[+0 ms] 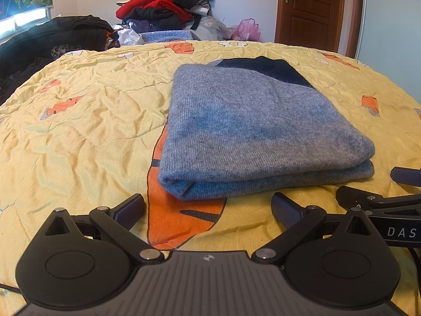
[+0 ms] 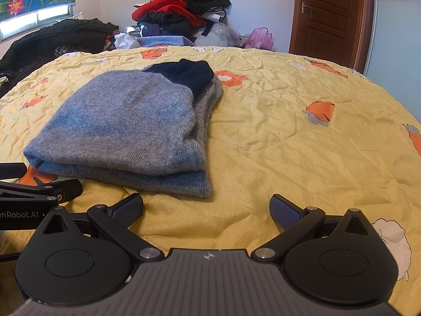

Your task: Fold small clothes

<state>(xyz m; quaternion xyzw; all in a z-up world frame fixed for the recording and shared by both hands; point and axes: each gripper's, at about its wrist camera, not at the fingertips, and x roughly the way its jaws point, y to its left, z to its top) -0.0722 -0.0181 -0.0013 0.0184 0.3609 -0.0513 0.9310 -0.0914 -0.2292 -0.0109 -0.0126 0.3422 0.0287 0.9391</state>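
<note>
While level, both grippers (image 1: 208, 206) (image 2: 206, 206) agape.

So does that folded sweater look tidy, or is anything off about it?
Mostly tidy. The grey sweater lies folded on the yellow quilt, but its layers don't line up on the right side, and the navy part pokes out at the far end. Both grippers are open, touching nothing.

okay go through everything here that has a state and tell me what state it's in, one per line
Grey sweater: folded, lying flat on the bedspread.
Left gripper: open, empty.
Right gripper: open, empty.
Bedspread: wrinkled.
Clothes pile: unfolded, heaped.
Door: closed.
</note>
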